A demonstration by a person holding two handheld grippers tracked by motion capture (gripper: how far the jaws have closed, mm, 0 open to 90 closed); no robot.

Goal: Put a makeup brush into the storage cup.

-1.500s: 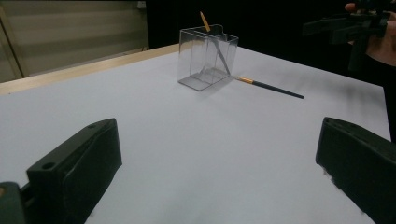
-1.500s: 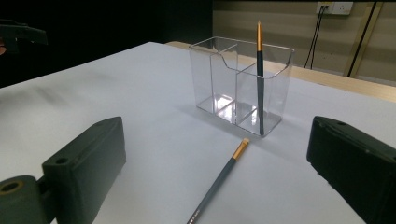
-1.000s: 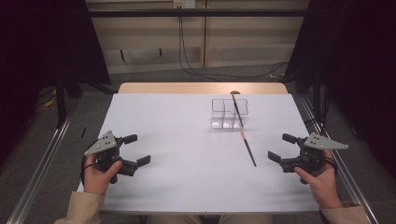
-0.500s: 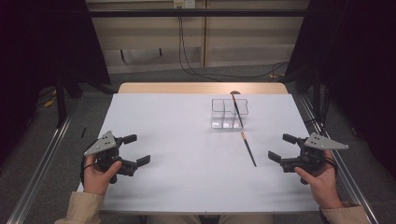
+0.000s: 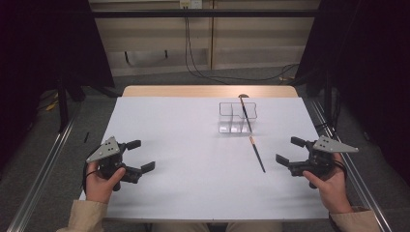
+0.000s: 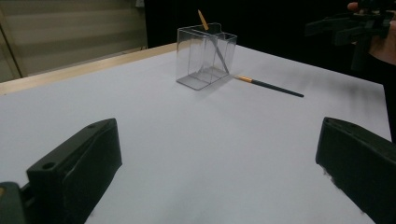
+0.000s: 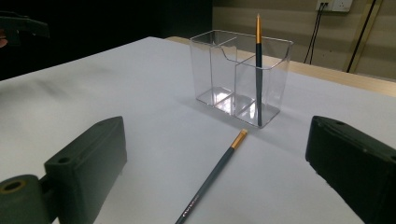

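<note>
A: Where are the pencils?
B: One pencil [image 5: 256,154] lies flat on the white surface [image 5: 193,145], right of centre; another [image 5: 245,112] stands in the clear holder [image 5: 236,117] just above it

A: And the grippers?
B: Left hand-held gripper [image 5: 137,155] lower left, right hand-held gripper [image 5: 290,150] lower right, both wide open, holding nothing

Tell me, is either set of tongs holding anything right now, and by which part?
Nothing is held. Left tongs and right tongs are both open over the table; the loose pencil lies untouched.
</note>
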